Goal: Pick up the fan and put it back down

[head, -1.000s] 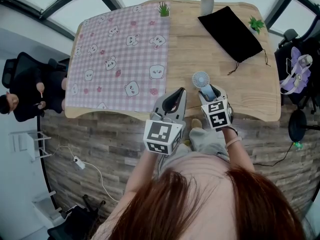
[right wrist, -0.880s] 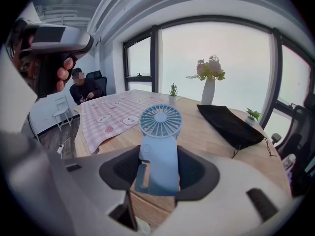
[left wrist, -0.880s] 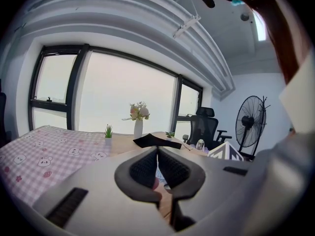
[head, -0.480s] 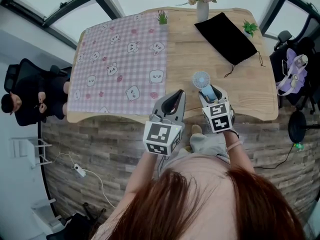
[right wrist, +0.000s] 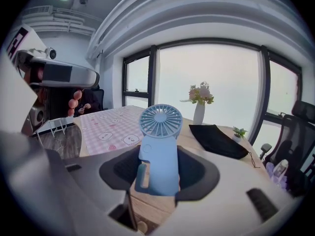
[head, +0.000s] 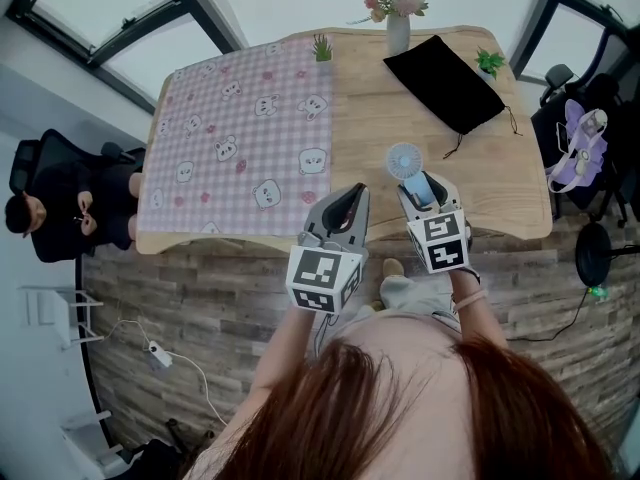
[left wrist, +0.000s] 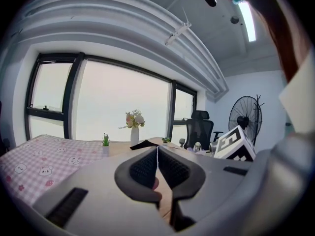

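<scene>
**Operator:** Where is the handheld fan (right wrist: 160,146) right now?

**Spotter:** It is in your right gripper (right wrist: 158,170). Its fingers (right wrist: 199,173) are clamped on the pale blue handle, one dark pad on each side. The fan stands upright, with its round grille above the pads and facing that gripper's camera.

**Operator:** Is it resting on the worktop (head: 500,188)?

**Spotter:** No. You are holding it off the wood, close to the near edge. It is to the right of the pink checked cloth (head: 240,148) with the animal prints.

**Operator:** And my other hand?

**Spotter:** Your left gripper (head: 350,193) hangs just beside the right one, on its left, by the same near edge. Its fingers (left wrist: 142,168) are together at the tips with nothing between them.

**Operator:** What else is on there?

**Spotter:** A black pouch (head: 445,83) lies on the bare wood toward the far side. A vase of flowers (head: 397,28) stands near the pouch's far corner. One small green plant (head: 322,48) sits at the cloth's far edge. A second plant (head: 489,63) is just right of the pouch. A person in dark clothes (head: 60,213) sits off the worktop's left end.
</scene>
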